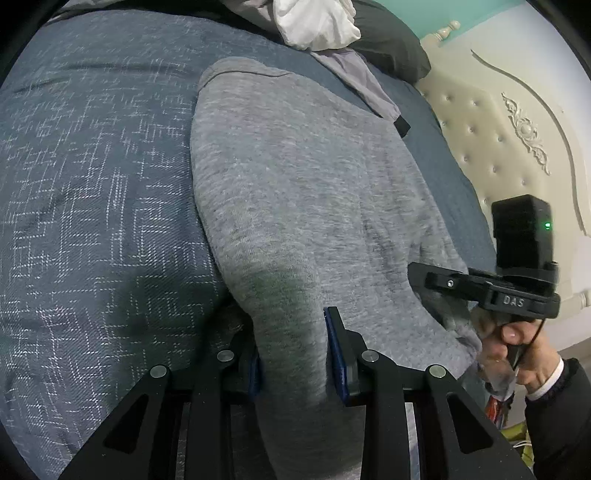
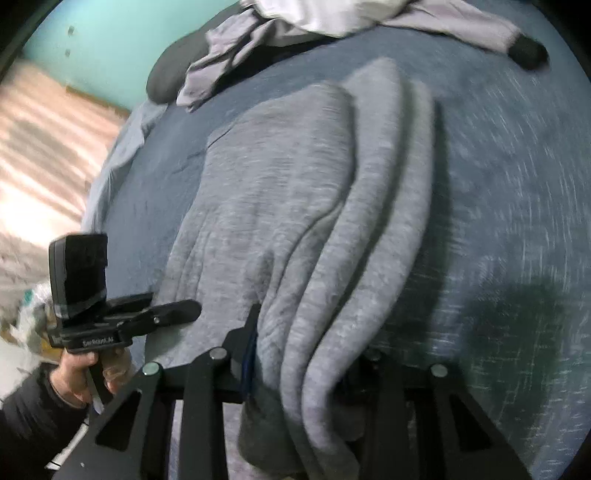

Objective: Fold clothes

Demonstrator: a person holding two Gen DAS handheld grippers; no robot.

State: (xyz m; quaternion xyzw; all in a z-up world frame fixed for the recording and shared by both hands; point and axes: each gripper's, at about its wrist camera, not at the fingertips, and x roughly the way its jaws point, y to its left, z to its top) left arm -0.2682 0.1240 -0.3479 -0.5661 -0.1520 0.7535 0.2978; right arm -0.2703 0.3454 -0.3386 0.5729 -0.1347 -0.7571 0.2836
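1. The grey fleece garment (image 1: 295, 177) lay lengthwise on the dark blue patterned bedspread (image 1: 96, 177), its near edge lifted.
2. The left gripper (image 1: 295, 354) clamped one bunched fold between its blue pads.
3. The right gripper (image 2: 306, 354) clamped the gathered folds beside it.
4. A pale clothes pile (image 2: 332, 14) lay beyond.

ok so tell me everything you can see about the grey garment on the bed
The grey garment is a soft, heathered knit, fleece-like, lying lengthwise on the dark blue patterned bedspread. Its far end lies flat; its near edge is bunched into long ridges. The left gripper and right gripper each pinch that near edge.
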